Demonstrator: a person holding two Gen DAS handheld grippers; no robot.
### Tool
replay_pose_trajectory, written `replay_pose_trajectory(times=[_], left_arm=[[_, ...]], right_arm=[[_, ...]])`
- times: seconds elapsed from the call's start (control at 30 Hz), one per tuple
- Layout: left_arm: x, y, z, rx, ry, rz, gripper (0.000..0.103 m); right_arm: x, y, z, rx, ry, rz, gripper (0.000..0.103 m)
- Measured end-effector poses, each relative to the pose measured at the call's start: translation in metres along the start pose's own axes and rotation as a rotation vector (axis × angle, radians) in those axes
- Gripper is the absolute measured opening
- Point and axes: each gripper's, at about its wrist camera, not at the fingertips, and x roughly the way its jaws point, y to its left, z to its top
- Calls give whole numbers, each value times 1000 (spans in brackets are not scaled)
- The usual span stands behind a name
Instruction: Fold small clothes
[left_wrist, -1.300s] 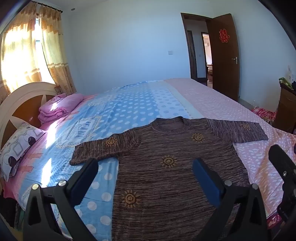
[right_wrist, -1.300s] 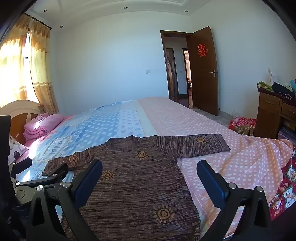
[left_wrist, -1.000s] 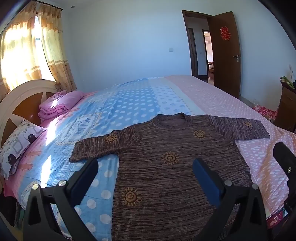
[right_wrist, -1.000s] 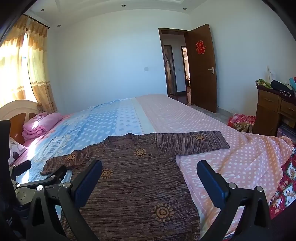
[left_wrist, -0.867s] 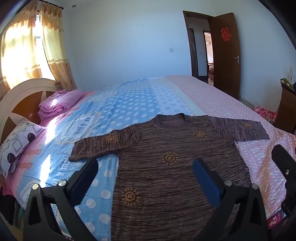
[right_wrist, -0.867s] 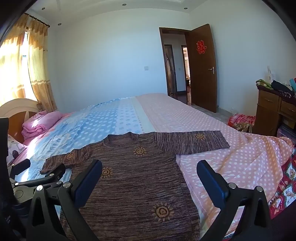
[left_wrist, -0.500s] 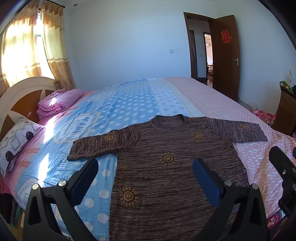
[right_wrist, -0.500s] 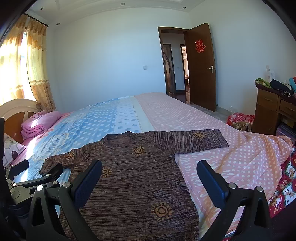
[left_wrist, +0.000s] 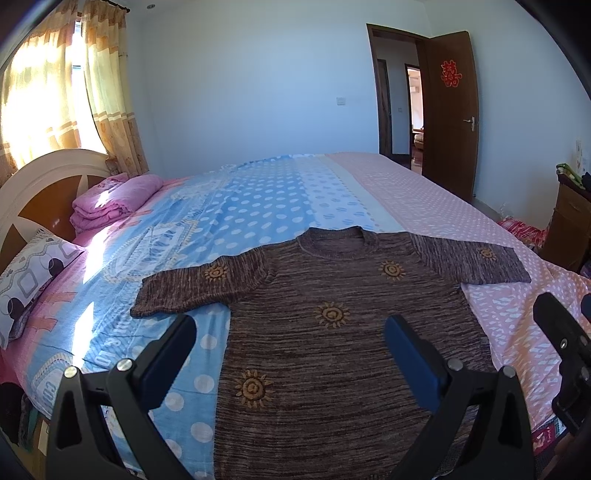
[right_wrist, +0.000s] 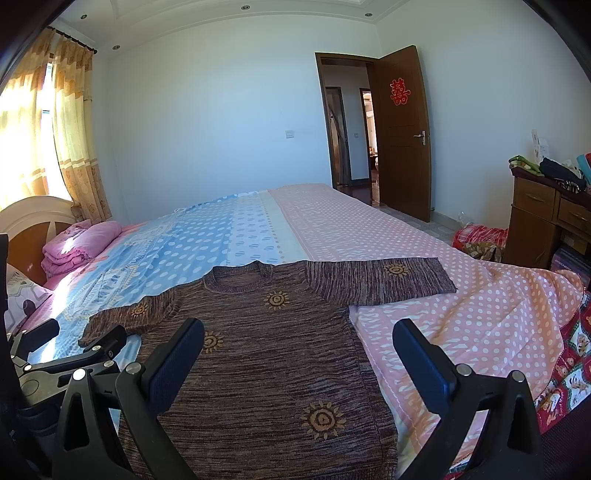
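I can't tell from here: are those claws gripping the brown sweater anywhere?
No. The left claw and the right claw are both open above the brown sweater, which lies flat on the bed. Nothing is held.

A red double-happiness character 囍 (right_wrist: 399, 91) is hanging on the brown door (right_wrist: 404, 155), upper right of the frame. Lettering on the blue bedsheet (left_wrist: 122, 343) is showing too blurred to read.

One sweater (left_wrist: 343, 332), two tongs (left_wrist: 290, 345) (right_wrist: 297, 345), one pillow (left_wrist: 29, 269), one door (right_wrist: 402, 136).
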Motion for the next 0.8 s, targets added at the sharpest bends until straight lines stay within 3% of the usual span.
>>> replay_pose_trajectory(times=[0.8], left_arm=[[-1,2,0,-7,11,-13,103]], right_arm=[[0,0,0,0,2,-1,102]])
